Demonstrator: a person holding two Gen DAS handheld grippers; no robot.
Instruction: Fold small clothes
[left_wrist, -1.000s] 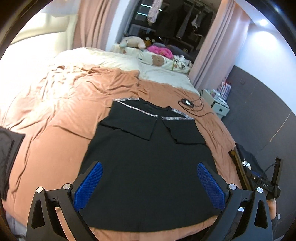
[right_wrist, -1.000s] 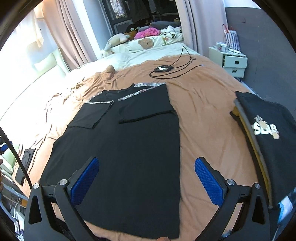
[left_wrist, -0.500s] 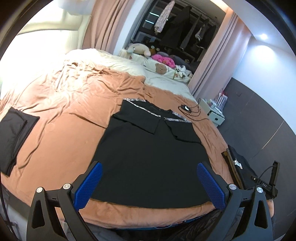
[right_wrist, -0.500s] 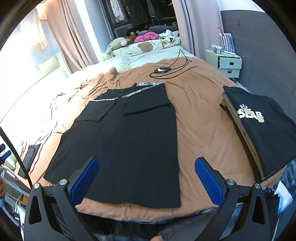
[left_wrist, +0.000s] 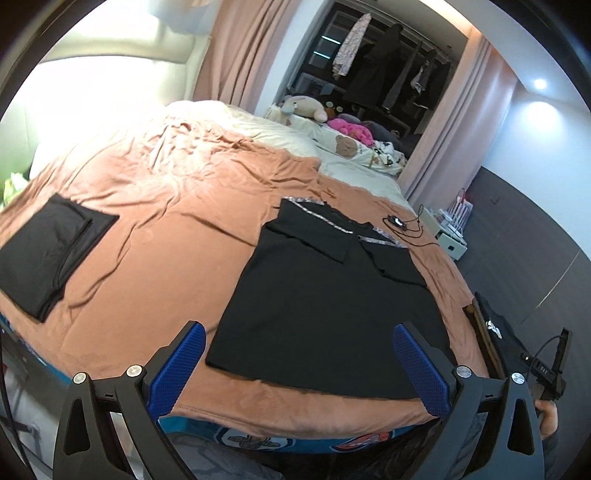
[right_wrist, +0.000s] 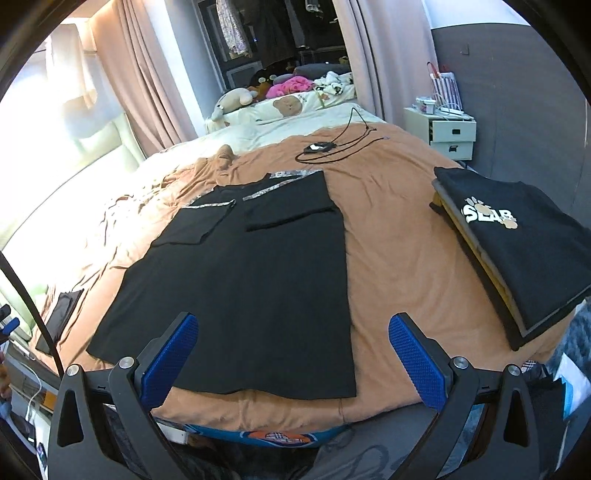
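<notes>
Fingers of left gripper and right gripper: spread wide, empty. Black garment: flat on bed at 12 o'clock, sleeves folded inward (apparently readied for lengthwise folding).

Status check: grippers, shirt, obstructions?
Left gripper open, right gripper open, both empty. Black shirt flat on bed, sleeves folded in. Nothing on it.

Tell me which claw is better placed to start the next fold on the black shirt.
Probably the left claw: it is open and centred over the near hem of the black shirt. The right claw, also open, points at the shirt's right edge and bare blanket.
</notes>
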